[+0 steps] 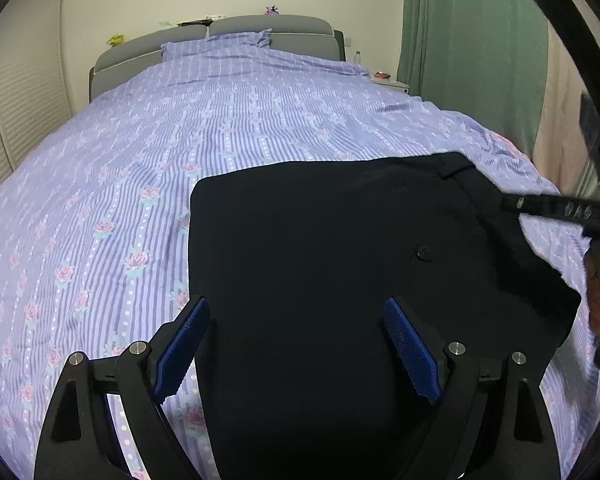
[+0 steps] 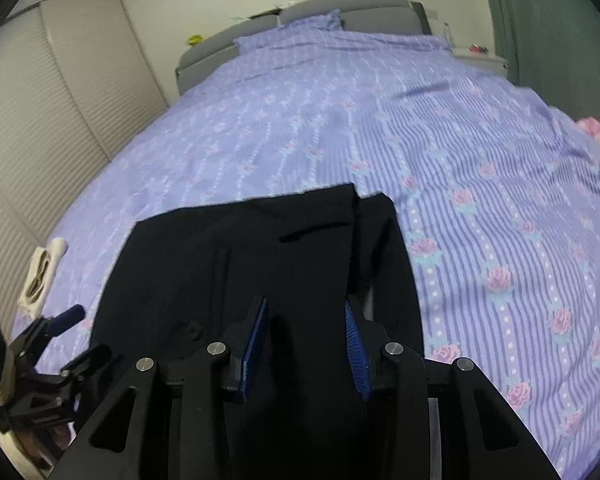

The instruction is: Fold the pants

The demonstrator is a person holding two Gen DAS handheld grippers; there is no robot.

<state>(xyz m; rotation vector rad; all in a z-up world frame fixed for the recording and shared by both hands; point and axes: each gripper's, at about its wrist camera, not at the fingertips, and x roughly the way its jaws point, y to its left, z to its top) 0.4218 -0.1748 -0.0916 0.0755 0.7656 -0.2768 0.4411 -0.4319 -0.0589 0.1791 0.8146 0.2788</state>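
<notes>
One pair of black pants (image 1: pixel 320 248), folded into a dark block near the bottom edge of the bed (image 1: pixel 180 128). Lower part of the pants cut off behind the grippers in both views. Folds hard to make out, all so dark. One small button (image 1: pixel 423 254) just showing on the cloth.

Left gripper (image 1: pixel 296 344) low over the pants, tilted down, its two blue fingers (image 1: pixel 184 348) spread wide apart, holding nothing.

Right gripper (image 2: pixel 306 344) also over the pants, near their right edge, two blue fingers (image 2: pixel 254 344) partly apart with dark cloth between them. Pinching or only hovering: cannot tell. Right view a bit blurry.

One white rolled thing (image 2: pixel 44 272) at the left edge of the bed, too small to name.
</notes>
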